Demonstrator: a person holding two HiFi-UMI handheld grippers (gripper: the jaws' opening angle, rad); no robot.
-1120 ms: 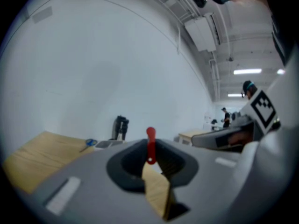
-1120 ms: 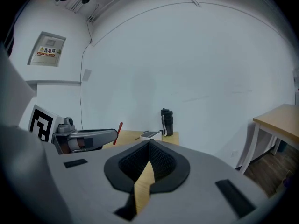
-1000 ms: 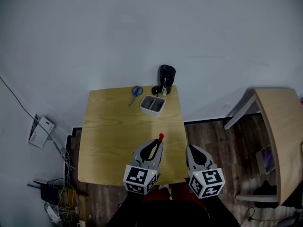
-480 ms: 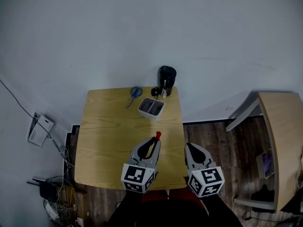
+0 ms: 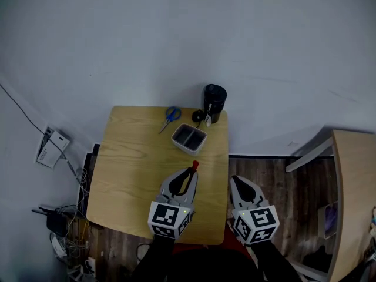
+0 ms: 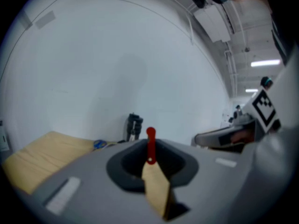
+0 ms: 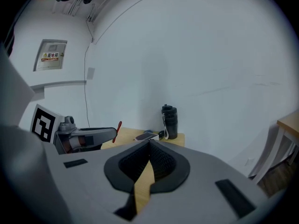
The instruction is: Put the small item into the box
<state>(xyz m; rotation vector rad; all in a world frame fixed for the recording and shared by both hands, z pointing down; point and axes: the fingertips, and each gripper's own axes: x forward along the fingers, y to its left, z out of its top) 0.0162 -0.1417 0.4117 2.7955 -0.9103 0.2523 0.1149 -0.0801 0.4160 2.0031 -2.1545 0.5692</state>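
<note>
Head view, table (image 5: pixel 135 175): light wood, set against the pale wall
Head view, box (image 5: pixel 189 138): pale, two compartments, both look empty, toward the table's far right part
Head view, scissors (image 5: pixel 171 115): blue handles, flat on the table at 10 o'clock from the box, apart from it
Head view, bottle (image 5: pixel 214 103): black, upright at the far right corner, at 1 o'clock from the box
Head view, left gripper (image 5: pixel 190 173): over the table's near right part, at 6 o'clock from the box, pointing toward it
Head view, small item (image 5: pixel 194 165): thin and red, sticks out past the left gripper's tips, short of the box
Head view, right gripper (image 5: pixel 235 181): beside the left one at its 3 o'clock, off the table's right edge, above the dark floor
Head view, cables (image 5: pixel 61 239): tangled on the floor at 8 o'clock from the table
Left gripper view, jaws: clamped on the small item, whose red end stands up at 12 o'clock between them; bottle and scissors lie beyond
Right gripper view, jaws: pressed together with nothing between them
Right gripper view, surroundings: the left gripper with the small item sits at 9 o'clock, the bottle at 12 o'clock, a wall sign (image 7: pixel 52 56) at 10 o'clock
</note>
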